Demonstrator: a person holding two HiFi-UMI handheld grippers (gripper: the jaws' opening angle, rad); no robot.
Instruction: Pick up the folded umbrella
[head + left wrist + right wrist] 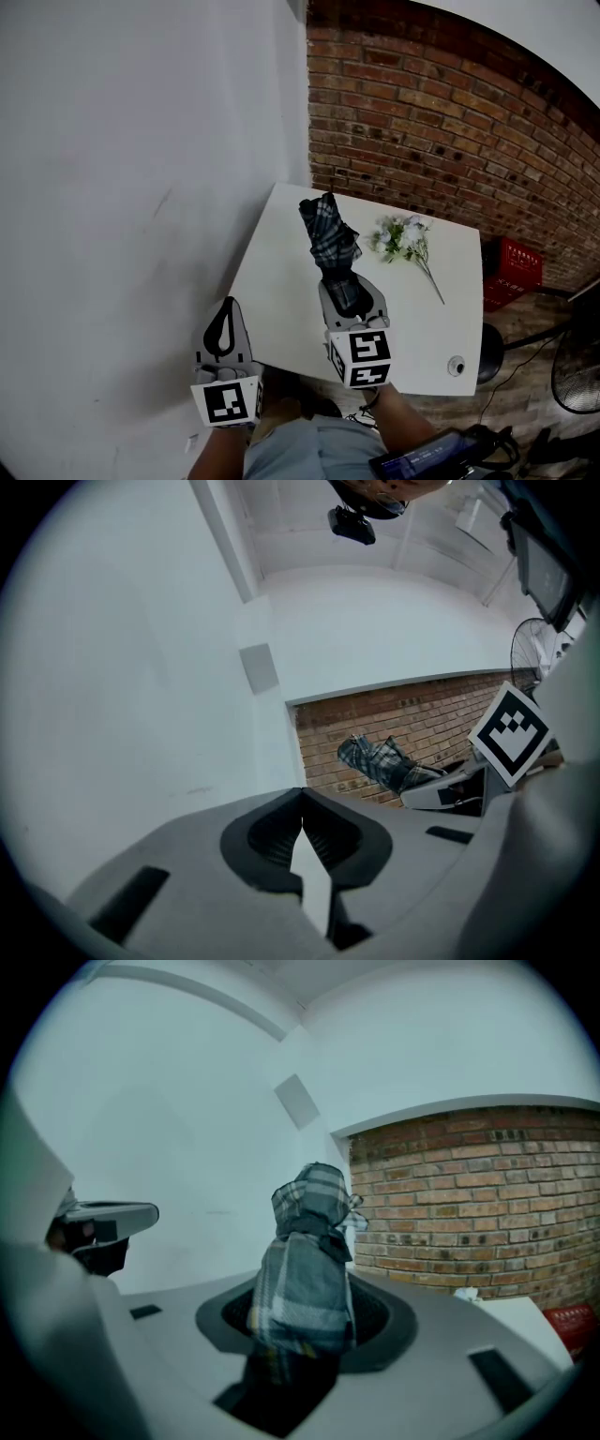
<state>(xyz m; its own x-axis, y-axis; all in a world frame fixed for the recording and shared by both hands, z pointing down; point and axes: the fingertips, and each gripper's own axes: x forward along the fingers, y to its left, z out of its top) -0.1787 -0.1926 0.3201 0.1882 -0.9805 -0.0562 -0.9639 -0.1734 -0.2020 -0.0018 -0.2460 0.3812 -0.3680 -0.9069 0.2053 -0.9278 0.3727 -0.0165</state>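
At the left a white wall [141,187] fills the head view. In front of it is my left gripper [228,314], off the near left edge of the table [281,300]. Its jaws are together at the tips with nothing between them, as the left gripper view [302,803] shows.

Right of it, my right gripper [348,292] is over the table, its jaws clamped on the lower end of the umbrella [328,234]. The plaid, folded umbrella sticks out past my jaws toward the corner where the white wall meets the brick wall [450,122]. In the right gripper view the cloth bunches between the pads [305,1321] and the umbrella [305,1269] rises against the wall.

Further right, flowers [401,236] lie on the table, apart from the umbrella. A red crate [514,272] is on the floor beyond the table's right edge.
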